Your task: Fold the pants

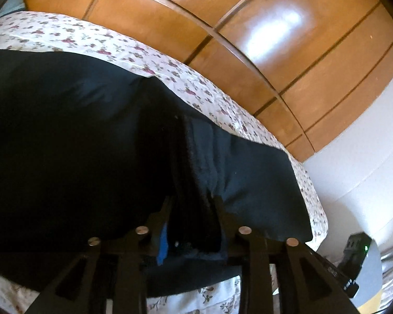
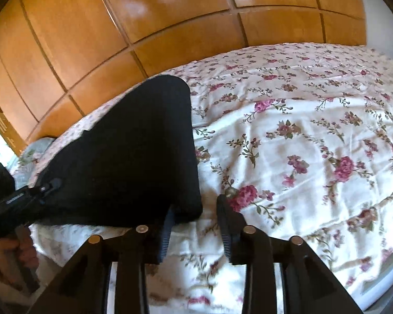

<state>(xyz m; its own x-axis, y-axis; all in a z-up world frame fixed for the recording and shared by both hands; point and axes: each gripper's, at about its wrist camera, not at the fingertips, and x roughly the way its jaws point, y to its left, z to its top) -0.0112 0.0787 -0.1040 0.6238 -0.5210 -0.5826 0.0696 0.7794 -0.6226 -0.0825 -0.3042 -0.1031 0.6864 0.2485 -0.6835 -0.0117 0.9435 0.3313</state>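
Dark navy pants (image 1: 73, 141) lie spread over the floral bedsheet (image 1: 73, 39) and fill most of the left wrist view. A thick raised fold with the ribbed waistband sits between the fingers of my left gripper (image 1: 192, 202) and touches both. In the right wrist view the folded pants (image 2: 128, 157) lie at the left, tapering away. My right gripper (image 2: 195, 214) stands at their near corner. That corner rests against the left finger (image 2: 167, 225), while bare bedsheet shows between it and the right finger (image 2: 226, 222).
Wooden wardrobe doors (image 2: 144, 26) run along the far side of the bed. To the right the bedsheet (image 2: 314, 130) lies wide and wrinkled. A hand (image 2: 21, 251) holding the other gripper's black body shows at the left edge. A black device with a green light (image 1: 353, 256) is at lower right.
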